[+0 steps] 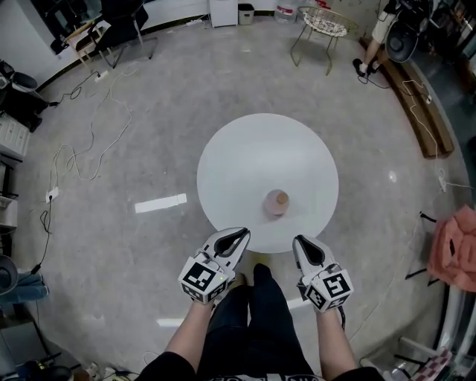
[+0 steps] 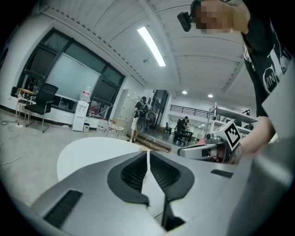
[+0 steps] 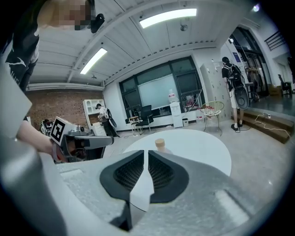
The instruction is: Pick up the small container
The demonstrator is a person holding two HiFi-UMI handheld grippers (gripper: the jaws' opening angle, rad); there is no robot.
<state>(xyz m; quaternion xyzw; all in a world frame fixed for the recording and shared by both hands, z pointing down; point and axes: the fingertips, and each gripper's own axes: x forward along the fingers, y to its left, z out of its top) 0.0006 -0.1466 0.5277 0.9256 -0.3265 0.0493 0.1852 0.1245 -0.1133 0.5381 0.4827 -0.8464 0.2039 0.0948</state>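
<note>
The small container (image 1: pixel 277 202), a clear little jar with a tan lid, stands upright on the round white table (image 1: pixel 253 149), near its front edge. In the right gripper view the jar (image 3: pixel 160 144) pokes up just beyond the jaws. My left gripper (image 1: pixel 239 237) hovers at the table's near rim, left of the jar, jaws together and empty (image 2: pixel 147 154). Over the same rim, slightly right of the jar and a short way short of it, my right gripper (image 1: pixel 301 242) is also closed with nothing in it (image 3: pixel 146 154).
A wire chair (image 1: pixel 325 22) and a standing person (image 1: pixel 379 33) are far behind the table. Cables (image 1: pixel 82 149) trail over the floor at left, a low wooden platform (image 1: pixel 428 111) runs along the right, and a pink cloth (image 1: pixel 455 249) hangs at the right edge.
</note>
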